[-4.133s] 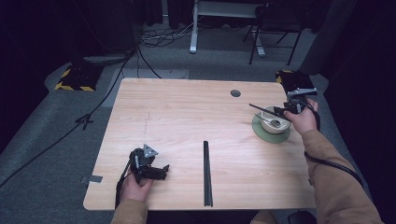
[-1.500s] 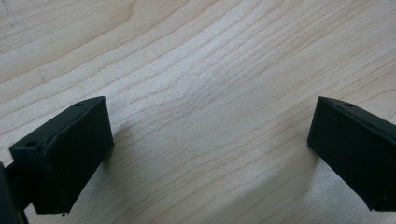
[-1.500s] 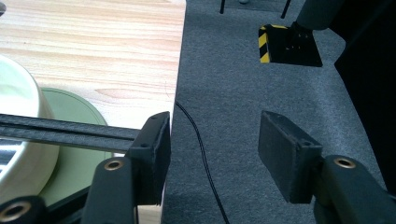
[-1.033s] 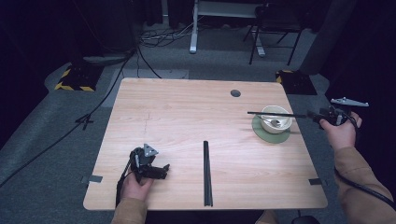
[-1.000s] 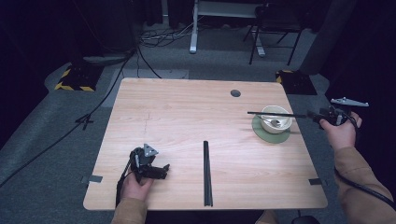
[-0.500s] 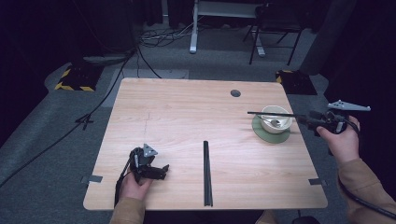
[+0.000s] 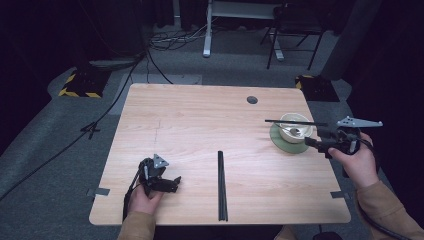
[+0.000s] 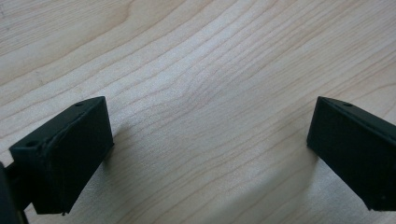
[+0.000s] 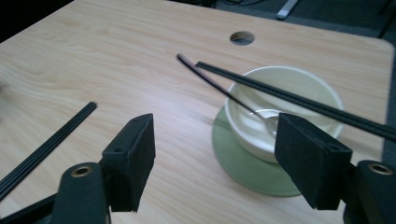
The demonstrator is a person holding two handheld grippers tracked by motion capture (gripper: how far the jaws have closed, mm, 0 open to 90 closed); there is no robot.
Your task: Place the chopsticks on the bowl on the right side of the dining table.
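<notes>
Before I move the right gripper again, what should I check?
1. Right gripper empty: ok. Its jaws have just been opening and nothing is between them.
2. Chopsticks resting across the bowl: ok.
3. Bowl upright on the plate: ok.
4. Spoon inside the bowl: ok.
5. Chopsticks steady on the rim: cannot tell.
6. Left gripper open and empty over the table, with the spare chopsticks flat and apart from it: ok.
</notes>
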